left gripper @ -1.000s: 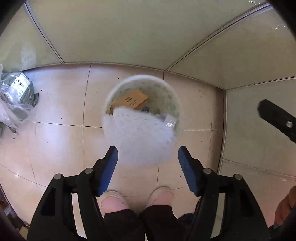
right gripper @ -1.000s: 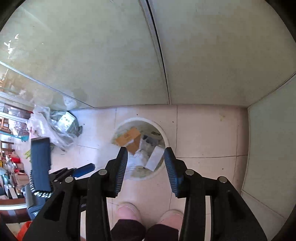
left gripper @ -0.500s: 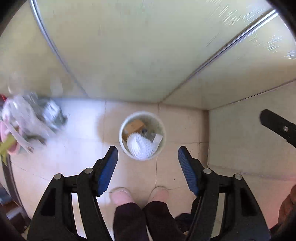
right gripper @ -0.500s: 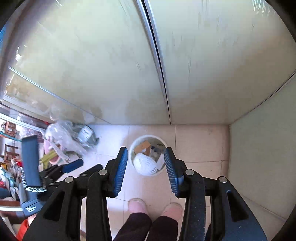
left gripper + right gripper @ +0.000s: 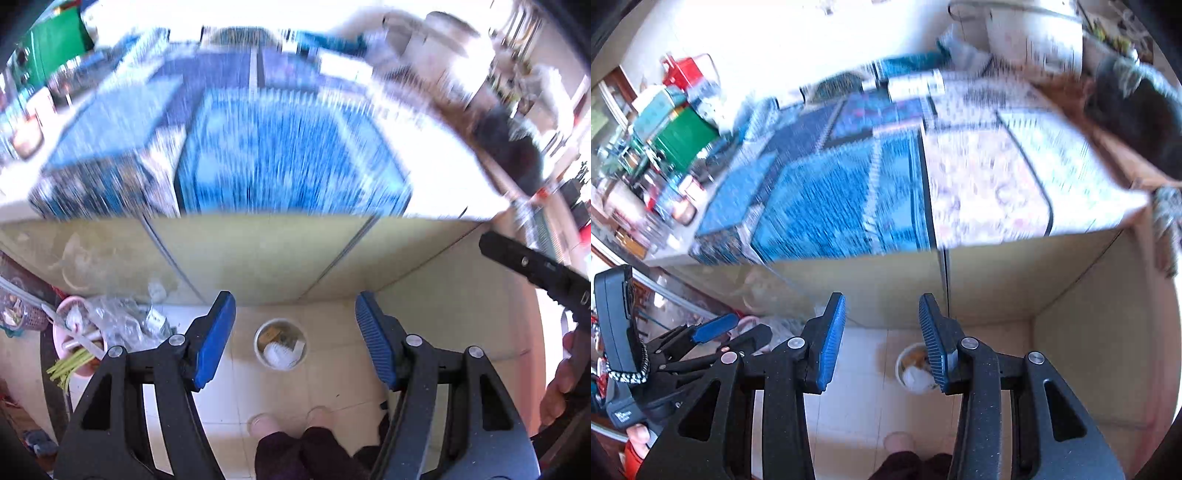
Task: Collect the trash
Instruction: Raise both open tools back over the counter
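Note:
A white round trash bin [image 5: 280, 344] stands on the tiled floor far below, holding a white foam net, brown cardboard and paper scraps. It also shows in the right wrist view [image 5: 913, 371], partly behind the right finger. My left gripper [image 5: 295, 334] is open and empty, high above the bin. My right gripper [image 5: 882, 339] is open and empty, also high above the floor. The left gripper's blue pad shows at the left of the right wrist view [image 5: 714, 326].
A table top [image 5: 436, 177] with blue patterned mats [image 5: 291, 162] fills the upper half, blurred by motion. Its pale side panels [image 5: 258, 254] drop to the floor. A clear plastic bag of rubbish [image 5: 122, 325] and a pink bowl [image 5: 72, 345] lie left of the bin. My feet [image 5: 288, 424] are below.
The foam net dropped from the left gripper into the bin. Both grippers have risen quickly, so the bin shrinks and the table top comes into view.

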